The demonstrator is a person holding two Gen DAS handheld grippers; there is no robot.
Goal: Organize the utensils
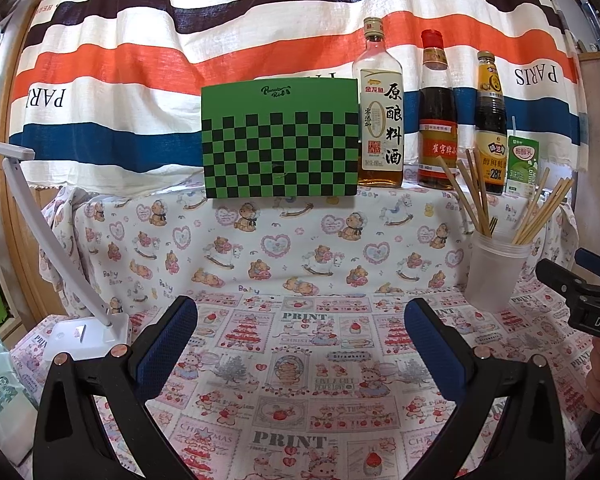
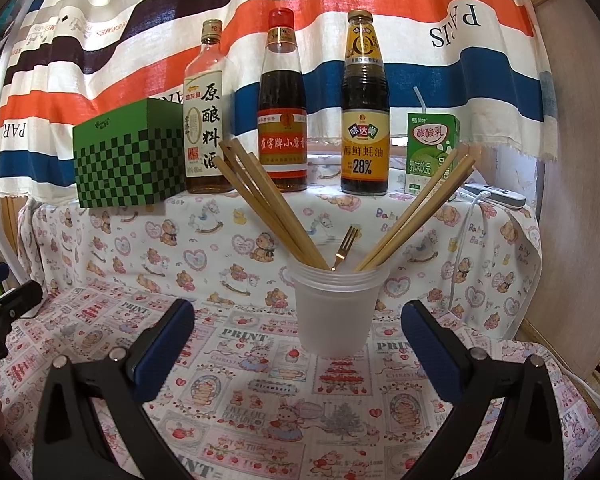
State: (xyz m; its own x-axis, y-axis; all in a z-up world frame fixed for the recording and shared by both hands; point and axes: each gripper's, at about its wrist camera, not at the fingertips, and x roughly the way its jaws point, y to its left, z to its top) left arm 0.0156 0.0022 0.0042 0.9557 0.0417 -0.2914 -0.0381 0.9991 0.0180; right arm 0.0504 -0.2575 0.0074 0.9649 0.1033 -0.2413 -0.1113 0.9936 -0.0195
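A frosted plastic cup (image 2: 334, 312) stands on the printed tablecloth, straight ahead of my right gripper (image 2: 298, 328). It holds several wooden chopsticks (image 2: 268, 204) fanned left and right, and a small gold fork (image 2: 344, 250) upright in the middle. My right gripper is open and empty, a short way in front of the cup. My left gripper (image 1: 300, 328) is open and empty over bare cloth. In the left wrist view the cup (image 1: 496, 268) with chopsticks (image 1: 474, 196) stands to the right, and the right gripper (image 1: 580, 292) shows at the right edge.
On the raised ledge behind stand a green checkered box (image 1: 280, 144), three sauce bottles (image 2: 284, 120) and a green drink carton (image 2: 432, 152). A white desk lamp (image 1: 84, 332) stands at the left. A white cable (image 2: 464, 240) hangs at the right, next to a wooden panel (image 2: 572, 200).
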